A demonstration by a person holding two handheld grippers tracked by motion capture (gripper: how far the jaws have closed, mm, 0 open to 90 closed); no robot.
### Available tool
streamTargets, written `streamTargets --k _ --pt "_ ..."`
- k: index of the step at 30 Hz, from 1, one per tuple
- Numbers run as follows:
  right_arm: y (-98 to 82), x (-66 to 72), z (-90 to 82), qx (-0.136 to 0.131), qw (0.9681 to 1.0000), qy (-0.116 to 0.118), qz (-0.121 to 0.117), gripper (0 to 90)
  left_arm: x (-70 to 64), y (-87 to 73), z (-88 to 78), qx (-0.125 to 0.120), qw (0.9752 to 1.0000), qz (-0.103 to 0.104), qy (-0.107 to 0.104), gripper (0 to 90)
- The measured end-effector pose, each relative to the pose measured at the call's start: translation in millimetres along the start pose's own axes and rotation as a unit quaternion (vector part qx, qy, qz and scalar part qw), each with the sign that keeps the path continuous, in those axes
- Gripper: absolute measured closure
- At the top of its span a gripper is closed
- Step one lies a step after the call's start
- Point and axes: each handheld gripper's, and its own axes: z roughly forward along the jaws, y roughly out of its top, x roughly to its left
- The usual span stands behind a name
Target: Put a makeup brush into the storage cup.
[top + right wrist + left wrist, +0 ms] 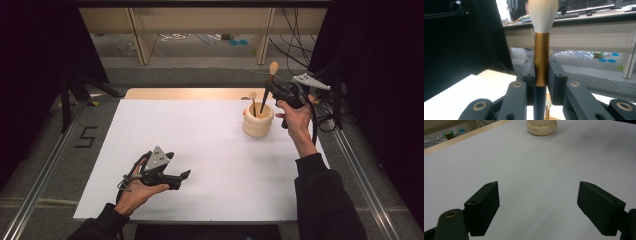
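1. Brush point(541, 50): dark handle, gold ferrule, pale bristles upward; clamped between the jaws of the right gripper point(274, 90), handle end slanting down into the holder.
2. Holder point(258, 120): cream, ringed, upright on the white table point(200, 150) toward its far right; one wooden utensil point(253, 100) stands inside.
3. Left gripper point(537, 205): jaws wide apart, nothing between, low over the near left table.

The holder point(258, 120) stands on the tabletop point(200, 150), far right; the brush point(268, 85) is above it, and the left tongs point(182, 179) sit near-left.
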Motion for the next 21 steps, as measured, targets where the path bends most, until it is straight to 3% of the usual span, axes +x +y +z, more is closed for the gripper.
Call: streamTargets --k 21 --pt "-16.9 -9.3 12.8 0.025 0.9996 -0.014 0.006 78.1 0.2 0.2 -0.3 0.001 1.0000 0.004 0.001 18.1"
